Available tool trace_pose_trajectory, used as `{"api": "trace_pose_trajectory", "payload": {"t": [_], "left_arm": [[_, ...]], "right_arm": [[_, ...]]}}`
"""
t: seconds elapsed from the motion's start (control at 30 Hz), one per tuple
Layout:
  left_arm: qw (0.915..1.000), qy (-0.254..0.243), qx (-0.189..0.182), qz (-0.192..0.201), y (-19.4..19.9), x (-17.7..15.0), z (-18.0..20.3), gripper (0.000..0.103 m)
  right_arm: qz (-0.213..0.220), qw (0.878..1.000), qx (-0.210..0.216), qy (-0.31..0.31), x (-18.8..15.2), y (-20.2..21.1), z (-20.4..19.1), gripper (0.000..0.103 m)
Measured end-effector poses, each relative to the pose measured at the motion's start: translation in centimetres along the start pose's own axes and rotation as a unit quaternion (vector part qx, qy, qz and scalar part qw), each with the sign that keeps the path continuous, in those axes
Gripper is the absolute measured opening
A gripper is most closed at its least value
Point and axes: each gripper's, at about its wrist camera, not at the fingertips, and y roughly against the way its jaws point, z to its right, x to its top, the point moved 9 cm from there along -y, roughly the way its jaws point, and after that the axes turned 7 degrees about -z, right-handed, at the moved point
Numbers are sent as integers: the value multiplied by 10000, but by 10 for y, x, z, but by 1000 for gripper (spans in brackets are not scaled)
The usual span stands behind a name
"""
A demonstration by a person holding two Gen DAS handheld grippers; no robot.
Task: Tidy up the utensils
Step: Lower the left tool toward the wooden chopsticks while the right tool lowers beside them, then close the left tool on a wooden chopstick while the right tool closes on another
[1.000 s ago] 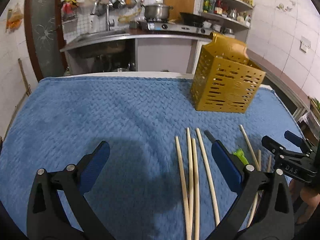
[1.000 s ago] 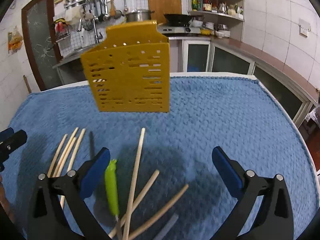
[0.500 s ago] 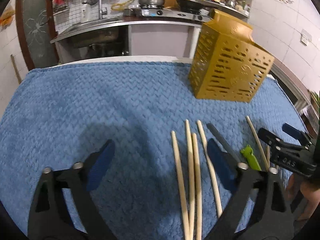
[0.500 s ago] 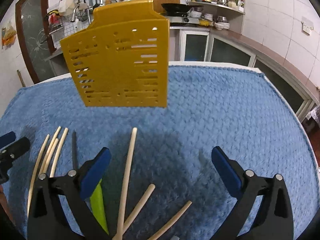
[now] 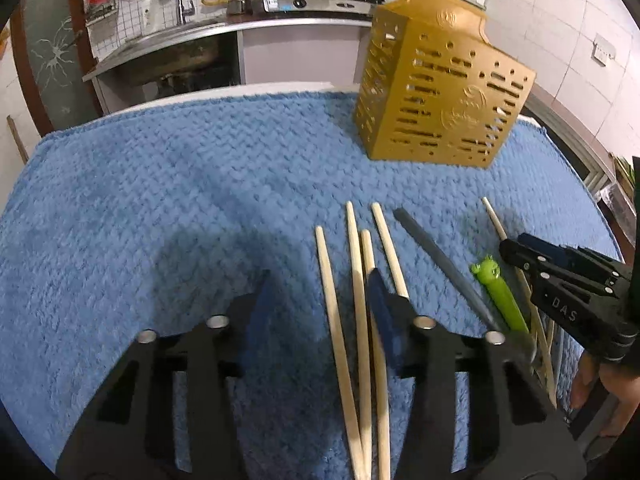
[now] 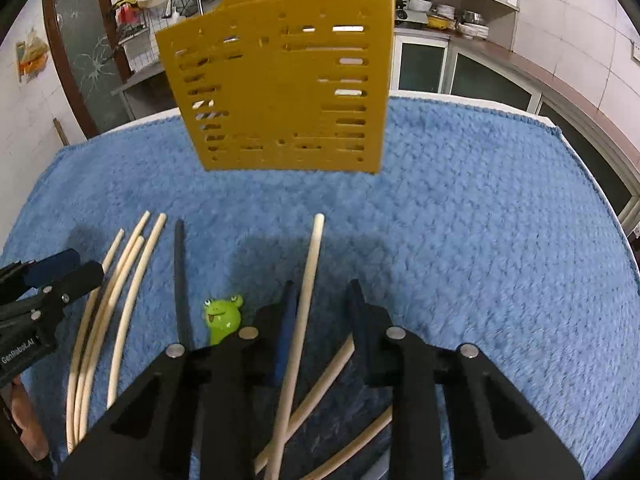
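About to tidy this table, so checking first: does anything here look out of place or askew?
Yes. The chopsticks lie loose on the blue towel, some crossing at angles, instead of standing in the yellow holder. A frog-topped utensil lies among them.

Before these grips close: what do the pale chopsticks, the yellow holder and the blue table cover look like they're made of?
Chopsticks: likely bamboo or light wood, matte, unpainted, pale tan. Holder: moulded plastic by the look, mustard yellow with a slight sheen and punched slots. Table cover: soft textile, probably fleece or terry, with a raised woven-looking texture.

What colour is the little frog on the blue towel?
Bright green. The frog shows best in the right wrist view, face up with its tongue out.
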Motion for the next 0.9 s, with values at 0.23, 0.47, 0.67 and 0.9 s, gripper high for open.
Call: {"api": "trace_pose_trajectory", "payload": {"t": [0.23, 0.47, 0.67, 0.9], "left_arm": [[9997, 49, -2, -255, -11, -4, -1, 30], [9989, -28, 121, -445, -19, 2, 3, 28], [9986, -53, 58, -522, -21, 7, 4, 24], [9989, -24, 112, -458, -21, 9, 1, 15]], "right_arm": [[-105, 9999, 29, -47, -1, -1, -1, 18], [-226, 9997, -15, -26, 4, -5, 1, 18], [-470, 9989, -67, -9, 13, -9, -1, 18], [-318, 9994, -117, -52, 13, -8, -4, 18]]}}
